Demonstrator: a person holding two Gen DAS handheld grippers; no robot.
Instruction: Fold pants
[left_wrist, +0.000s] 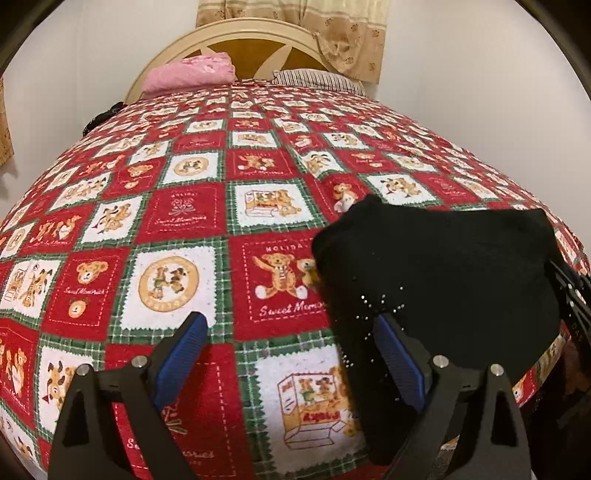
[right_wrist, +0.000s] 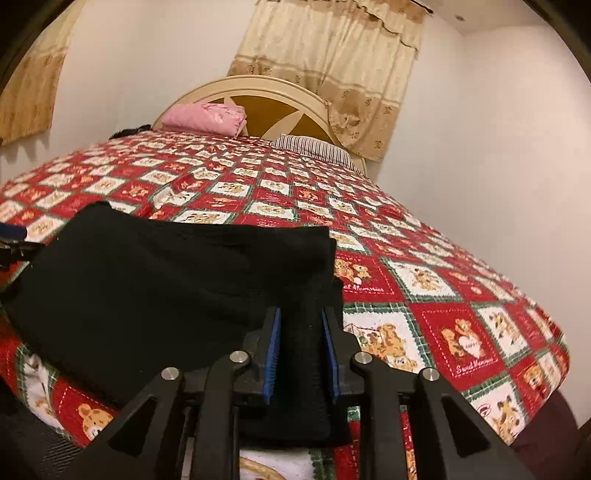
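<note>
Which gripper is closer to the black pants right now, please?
The right. The right gripper has a fold of the black pants between its pads, jaws nearly closed. The left gripper stands open beside them over the quilt, one finger at their edge.

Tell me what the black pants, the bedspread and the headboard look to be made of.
Black pants: matte knit, probably; faint ribbed texture, soft drape.
Bedspread: soft, fuzzy printed fabric, perhaps flannel or fleece; nubby white squares.
Headboard: likely wood; cream-painted curved frame around smooth brown panels, slight sheen.
</note>
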